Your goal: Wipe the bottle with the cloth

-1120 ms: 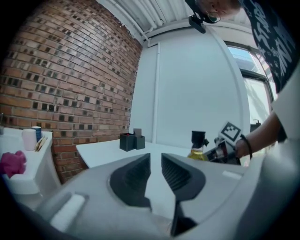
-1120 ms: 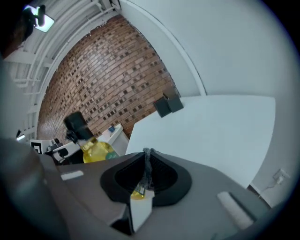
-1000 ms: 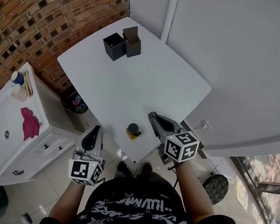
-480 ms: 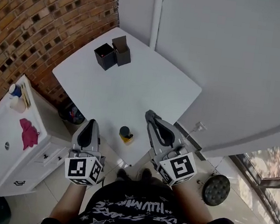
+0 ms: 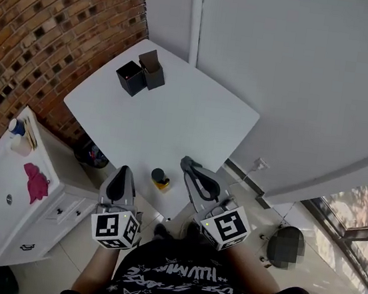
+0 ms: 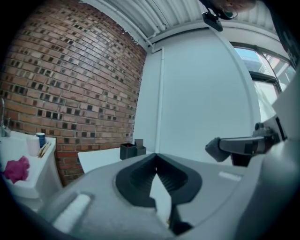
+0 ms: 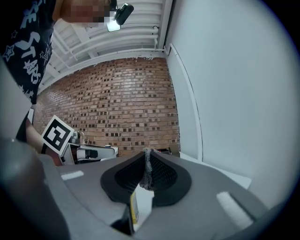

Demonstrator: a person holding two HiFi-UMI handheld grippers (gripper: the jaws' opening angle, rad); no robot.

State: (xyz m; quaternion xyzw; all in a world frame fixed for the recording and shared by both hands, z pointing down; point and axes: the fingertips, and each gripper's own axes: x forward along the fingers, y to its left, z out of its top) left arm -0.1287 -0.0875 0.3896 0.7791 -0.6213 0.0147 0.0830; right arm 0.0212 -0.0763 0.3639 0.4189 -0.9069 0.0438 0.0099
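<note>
Left gripper (image 5: 124, 173) sits level, jaws pinched together with nothing in them. Right gripper (image 5: 188, 164) points level too, clamped on a grey cloth (image 7: 147, 169), bottle (image 5: 160, 178) standing between them.

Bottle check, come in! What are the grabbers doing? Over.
Left gripper shut, empty. Right gripper shut on grey cloth. Bottle upright near table edge, between both grippers, not touched. Nothing blocking it.

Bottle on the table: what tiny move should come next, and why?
Probably open the left gripper to steady the bottle: its jaws are shut and empty, the bottle stands untouched, and the right gripper pinches the cloth.
</note>
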